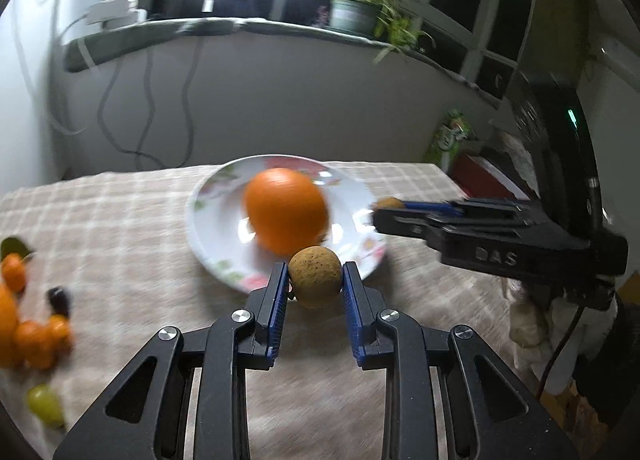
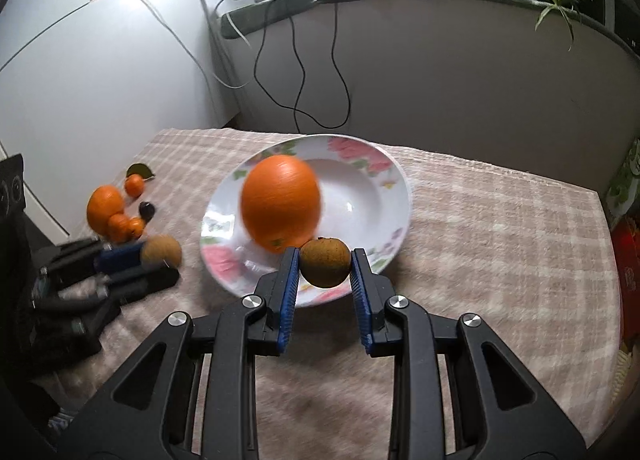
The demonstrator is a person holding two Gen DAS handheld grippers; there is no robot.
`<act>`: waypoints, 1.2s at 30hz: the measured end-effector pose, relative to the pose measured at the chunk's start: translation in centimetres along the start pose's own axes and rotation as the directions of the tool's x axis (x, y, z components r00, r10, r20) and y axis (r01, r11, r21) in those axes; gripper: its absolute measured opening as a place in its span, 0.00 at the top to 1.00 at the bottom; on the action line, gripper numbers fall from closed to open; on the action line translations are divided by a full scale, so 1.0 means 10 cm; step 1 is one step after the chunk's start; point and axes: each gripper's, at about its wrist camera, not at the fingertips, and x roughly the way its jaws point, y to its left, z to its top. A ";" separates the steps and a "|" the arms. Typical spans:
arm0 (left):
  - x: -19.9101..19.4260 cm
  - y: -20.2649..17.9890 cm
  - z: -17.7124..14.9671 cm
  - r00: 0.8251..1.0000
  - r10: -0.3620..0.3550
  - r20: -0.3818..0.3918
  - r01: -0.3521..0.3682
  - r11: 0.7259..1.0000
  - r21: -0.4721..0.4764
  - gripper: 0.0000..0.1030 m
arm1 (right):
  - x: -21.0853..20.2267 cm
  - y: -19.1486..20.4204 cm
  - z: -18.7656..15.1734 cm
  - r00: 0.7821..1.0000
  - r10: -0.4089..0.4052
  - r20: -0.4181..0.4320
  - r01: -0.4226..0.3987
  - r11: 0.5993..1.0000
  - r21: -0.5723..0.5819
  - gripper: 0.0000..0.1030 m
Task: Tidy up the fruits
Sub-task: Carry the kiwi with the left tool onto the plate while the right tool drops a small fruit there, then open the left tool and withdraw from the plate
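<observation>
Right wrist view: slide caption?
Right gripper carries a brown fruit toward the floral plate holding an orange.

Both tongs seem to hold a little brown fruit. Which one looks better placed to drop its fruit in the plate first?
Probably the right tongs: their brown fruit hangs over the plate's rim beside the orange. The left tongs, holding another brown fruit, sit off the plate's side.

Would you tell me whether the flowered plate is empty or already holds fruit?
Not empty: one large orange sits in the flowered plate; nothing else lies in it.
</observation>
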 end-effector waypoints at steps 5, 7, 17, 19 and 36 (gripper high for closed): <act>0.24 -0.19 0.10 1.000 -0.012 -0.010 0.013 0.999 0.037 0.75 | 0.13 -0.23 0.19 0.999 0.039 -0.011 -0.039 0.999 0.021 0.74; 0.30 -0.25 0.13 1.000 -0.008 -0.008 0.009 0.998 0.055 0.75 | 0.19 -0.29 0.25 0.998 0.055 -0.019 -0.054 0.998 0.027 0.74; 0.46 -0.47 0.20 1.000 0.025 0.014 -0.026 0.989 0.148 0.75 | 0.49 -0.41 0.45 0.992 0.111 -0.056 -0.109 0.993 0.038 0.74; 0.49 -0.48 0.20 0.999 0.033 0.016 -0.035 0.988 0.153 0.75 | 0.52 -0.42 0.46 0.991 0.119 -0.063 -0.117 0.992 0.039 0.74; 0.32 -0.39 0.15 0.998 0.046 0.039 -0.051 0.992 0.118 0.52 | 0.34 -0.42 0.51 0.995 0.099 -0.016 -0.098 0.992 0.084 0.31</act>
